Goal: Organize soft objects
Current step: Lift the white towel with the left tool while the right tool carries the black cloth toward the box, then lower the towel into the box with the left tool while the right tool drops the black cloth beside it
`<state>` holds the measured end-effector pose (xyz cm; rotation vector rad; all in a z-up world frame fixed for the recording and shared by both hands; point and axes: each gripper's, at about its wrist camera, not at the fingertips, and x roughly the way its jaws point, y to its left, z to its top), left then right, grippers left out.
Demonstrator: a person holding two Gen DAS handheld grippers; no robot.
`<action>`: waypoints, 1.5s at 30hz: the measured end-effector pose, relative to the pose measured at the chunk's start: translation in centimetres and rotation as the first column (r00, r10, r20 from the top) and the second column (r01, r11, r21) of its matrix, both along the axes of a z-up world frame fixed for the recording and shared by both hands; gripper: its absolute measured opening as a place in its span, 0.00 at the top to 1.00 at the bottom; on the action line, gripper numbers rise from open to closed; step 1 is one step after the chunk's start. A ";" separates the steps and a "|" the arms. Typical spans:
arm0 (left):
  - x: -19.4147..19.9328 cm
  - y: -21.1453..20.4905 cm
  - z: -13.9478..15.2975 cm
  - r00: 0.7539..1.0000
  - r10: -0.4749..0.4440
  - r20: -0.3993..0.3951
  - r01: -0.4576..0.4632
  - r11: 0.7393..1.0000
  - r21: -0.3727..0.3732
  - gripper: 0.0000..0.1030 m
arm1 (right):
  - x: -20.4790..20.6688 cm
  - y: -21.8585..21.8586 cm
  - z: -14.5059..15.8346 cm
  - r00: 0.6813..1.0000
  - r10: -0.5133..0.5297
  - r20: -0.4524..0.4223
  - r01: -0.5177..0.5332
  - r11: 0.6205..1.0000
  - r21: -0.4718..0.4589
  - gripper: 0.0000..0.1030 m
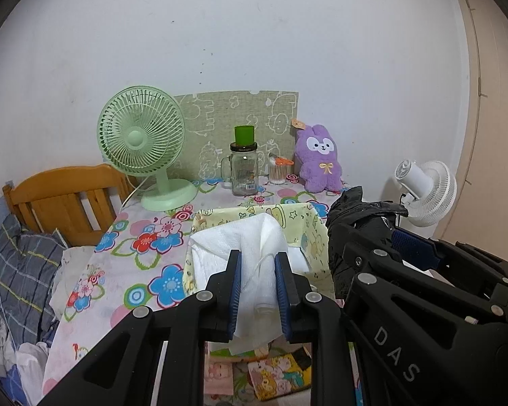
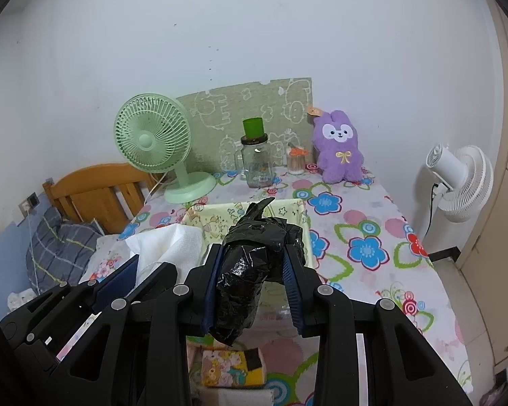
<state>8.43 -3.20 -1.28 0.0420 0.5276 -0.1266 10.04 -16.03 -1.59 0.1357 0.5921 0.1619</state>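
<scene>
**Two grippers, two soft bundles above a flowered counter**

A counter (image 2: 365,223) draped in a flower-print cloth stood against a white wall, with a wooden bed headboard (image 1: 61,199) and one plaid pillow (image 1: 23,270) to its left. Along the back of the counter stood one green desk fan (image 1: 142,142), one patterned green board (image 1: 250,125) leaning on the wall, one glass mug jar (image 1: 244,172) with a green cup (image 1: 244,134) on its lid, one clear cup of cotton swabs (image 1: 277,171), and one purple plush rabbit (image 1: 320,159). A second fan, white (image 2: 457,182), stood off the counter's right edge.

One yellow fabric basket (image 2: 220,215) sat mid-counter. The left gripper (image 1: 258,291) was clamped tight on one white tissue wad (image 1: 240,247), held above the basket's left part. The right gripper (image 2: 250,287) was closed partway on one crumpled black plastic bag (image 2: 250,260), held just beside the tissue, over the basket. One cartoon-printed tissue pack (image 2: 228,367) lay on the counter near the cameras.
</scene>
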 end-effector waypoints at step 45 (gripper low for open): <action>13.0 1.6 -5.9 0.980 0.025 -0.197 -0.026 1.000 -0.005 0.67 | 13.5 2.2 -6.6 0.993 0.027 -0.119 -0.032 0.999 -0.033 0.63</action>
